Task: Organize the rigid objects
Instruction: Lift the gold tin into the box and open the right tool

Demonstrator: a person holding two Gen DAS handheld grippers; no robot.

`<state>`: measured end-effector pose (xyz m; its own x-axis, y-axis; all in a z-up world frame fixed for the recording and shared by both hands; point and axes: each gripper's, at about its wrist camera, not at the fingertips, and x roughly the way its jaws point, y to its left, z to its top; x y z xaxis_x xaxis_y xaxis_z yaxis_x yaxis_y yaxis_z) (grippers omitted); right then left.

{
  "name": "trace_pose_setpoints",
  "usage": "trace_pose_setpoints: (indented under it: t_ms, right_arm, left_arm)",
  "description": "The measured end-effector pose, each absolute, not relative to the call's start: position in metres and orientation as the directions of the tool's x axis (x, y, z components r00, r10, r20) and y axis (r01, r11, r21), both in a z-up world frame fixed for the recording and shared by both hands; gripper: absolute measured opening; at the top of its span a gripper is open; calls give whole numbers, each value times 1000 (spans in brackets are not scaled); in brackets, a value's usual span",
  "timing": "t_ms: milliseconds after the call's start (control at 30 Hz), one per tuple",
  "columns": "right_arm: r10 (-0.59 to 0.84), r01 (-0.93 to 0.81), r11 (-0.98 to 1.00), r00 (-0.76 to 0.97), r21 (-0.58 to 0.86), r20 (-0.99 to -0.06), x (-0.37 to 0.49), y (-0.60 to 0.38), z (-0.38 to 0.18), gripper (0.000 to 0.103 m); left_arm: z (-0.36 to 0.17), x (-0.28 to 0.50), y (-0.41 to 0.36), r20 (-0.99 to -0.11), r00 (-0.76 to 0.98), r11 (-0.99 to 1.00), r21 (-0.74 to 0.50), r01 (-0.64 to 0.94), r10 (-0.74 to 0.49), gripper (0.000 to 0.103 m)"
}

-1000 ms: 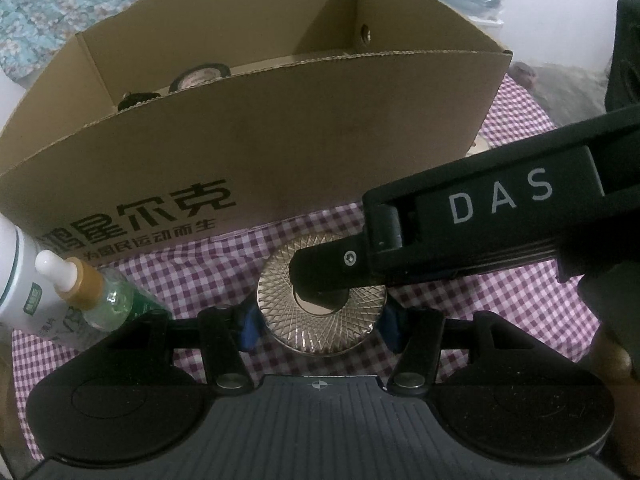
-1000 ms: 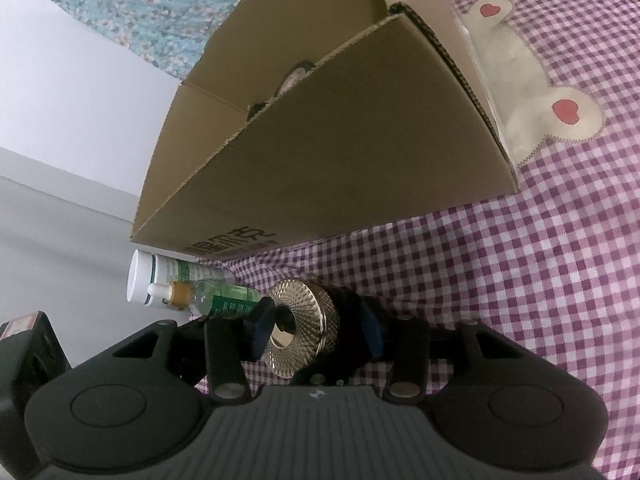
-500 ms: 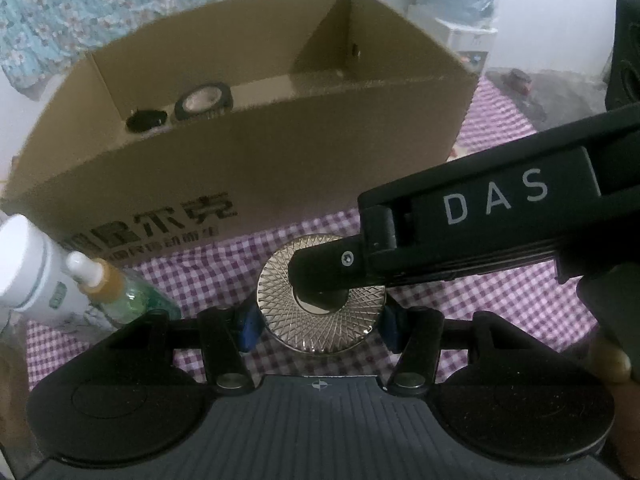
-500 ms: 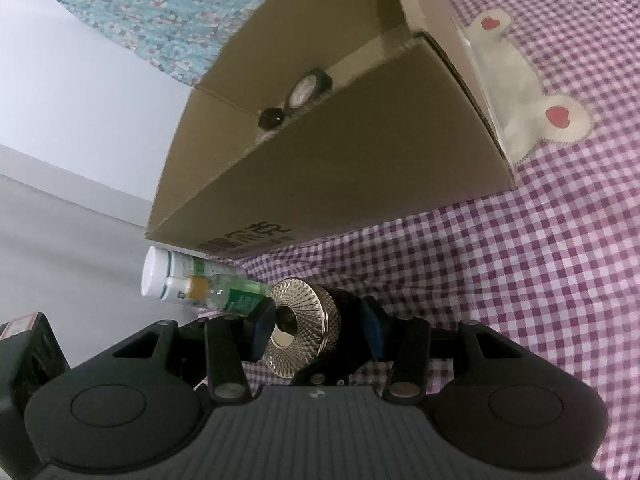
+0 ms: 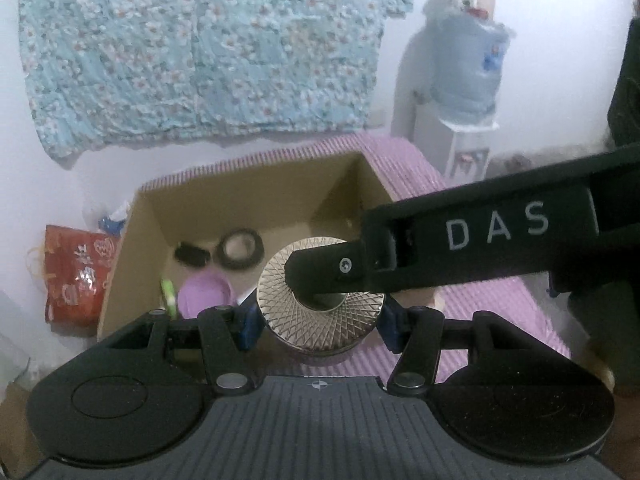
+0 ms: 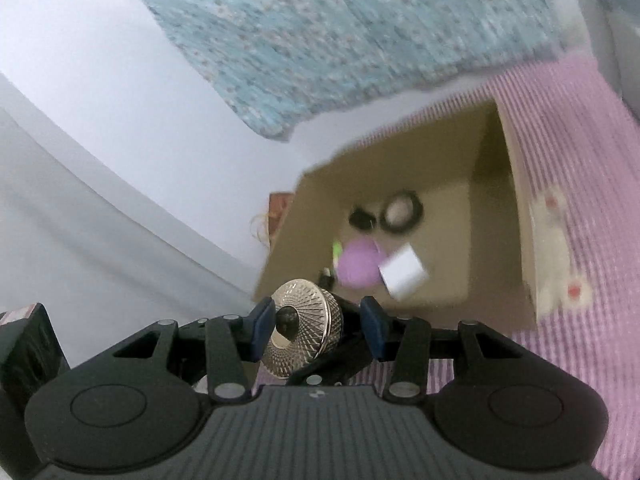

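A round metal jar [image 5: 320, 300] with a patterned silver lid is held between both grippers. My left gripper [image 5: 316, 316] is shut on its sides. My right gripper [image 6: 316, 328] is shut on the same jar [image 6: 300, 332], gripping it across top and bottom; one of its fingers [image 5: 460, 252] crosses the lid in the left wrist view. The jar hangs above the near edge of an open cardboard box [image 5: 144, 216], also in the right wrist view [image 6: 500, 288]. Inside lie a black tape roll [image 5: 242, 248], a small black object [image 5: 191, 254], a purple lid [image 5: 204, 298], a green item [image 5: 168, 292] and a white block [image 6: 402, 276].
The box stands on a purple checked tablecloth [image 5: 500, 304]. A red bag [image 5: 76, 280] lies left of the box. A water dispenser [image 5: 464, 80] stands at the back right. A floral blue cloth [image 5: 200, 52] hangs on the wall.
Both grippers have risen with the jar from table level in front of the box to above its near edge. The box's inside now shows; the bottles at the left have left view.
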<state>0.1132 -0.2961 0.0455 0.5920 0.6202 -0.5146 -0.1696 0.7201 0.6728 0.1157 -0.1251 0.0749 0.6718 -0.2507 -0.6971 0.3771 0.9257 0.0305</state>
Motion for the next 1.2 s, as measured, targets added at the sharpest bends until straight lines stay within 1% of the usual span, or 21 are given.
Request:
trace_pose_setpoints:
  t_ms: [167, 333, 467, 700, 800, 900, 933, 967, 1000, 1133, 1200]
  right_arm:
    - [612, -194, 745, 581, 638, -537, 159, -305, 52, 50]
    - [593, -168, 779, 511, 605, -622, 207, -311, 25, 50]
    - [554, -174, 822, 464, 542, -691, 234, -305, 7, 50]
    - [485, -223, 874, 433, 431, -760, 246, -297, -9, 50]
    - [457, -239, 889, 432, 390, -777, 249, -295, -13, 50]
    - [437, -256, 899, 438, 356, -786, 248, -292, -14, 50]
    - [429, -258, 902, 438, 346, -790, 248, -292, -15, 49]
    - [427, -261, 903, 441, 342, -790, 248, -293, -15, 49]
    - [429, -265, 901, 440, 342, -789, 248, -293, -15, 49]
    - [441, -260, 897, 446, 359, -779, 248, -295, -15, 49]
    - [459, -250, 888, 451, 385, -766, 246, -298, -14, 49]
  left_arm:
    - [66, 159, -132, -716, 646, 937, -31, 348, -264, 56]
    - [36, 195, -133, -769, 564, 941, -144, 305, -301, 56]
    - [14, 209, -133, -784, 526, 937, -206, 281, -330, 56]
    - [-7, 217, -141, -786, 493, 923, -257, 288, -372, 56]
    - [-15, 220, -144, -784, 479, 914, -283, 290, -395, 57]
    - [-23, 222, -146, -791, 461, 911, -301, 280, -403, 61]
    - [-25, 222, -146, -791, 457, 910, -307, 279, -407, 60]
    - [-26, 223, -146, -790, 459, 910, -308, 277, -407, 65]
    - [-25, 221, -146, -788, 474, 916, -293, 273, -393, 66]
    - [-21, 219, -143, -784, 468, 911, -312, 270, -407, 67]
    - [-16, 214, -141, -781, 482, 915, -299, 272, -398, 70]
